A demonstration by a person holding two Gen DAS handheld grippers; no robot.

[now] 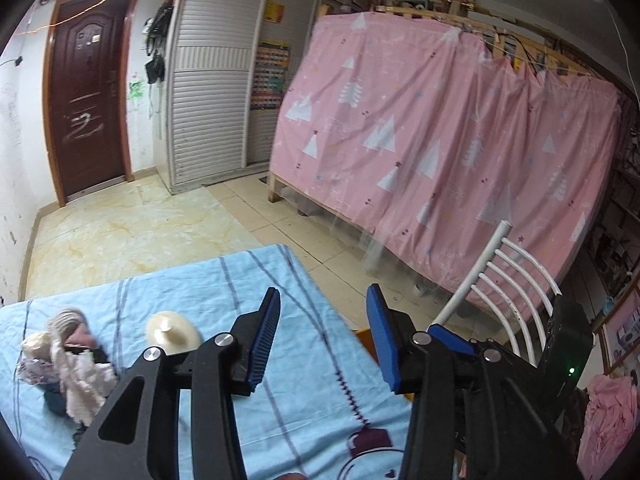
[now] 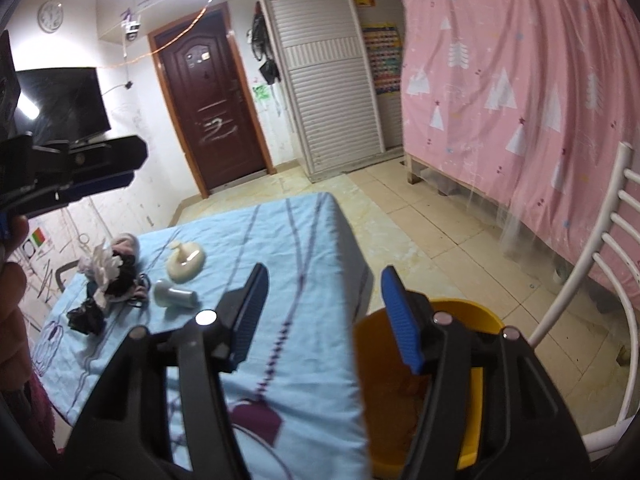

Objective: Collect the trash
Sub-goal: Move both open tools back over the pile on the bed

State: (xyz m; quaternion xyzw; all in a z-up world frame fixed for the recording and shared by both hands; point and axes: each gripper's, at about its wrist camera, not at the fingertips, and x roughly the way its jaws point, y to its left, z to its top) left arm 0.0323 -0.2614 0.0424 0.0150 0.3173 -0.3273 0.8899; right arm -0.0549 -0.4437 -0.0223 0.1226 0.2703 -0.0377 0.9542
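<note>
Hovering between picks, I held both the left gripper and right gripper released, empty; trash pile, perhaps crumpled wrappers, lay on the bench, yellow bin beside it.

Both cameras ride just behind their claws, tilted downward over the table with its blue cloth, facing the brown door across the room. The left wrist view sits close above the table's near part, its left claw in the foreground. The right wrist view looks from the table's right edge, over a yellow bin. Both share the table, the door and the pink curtain right of it.
</note>
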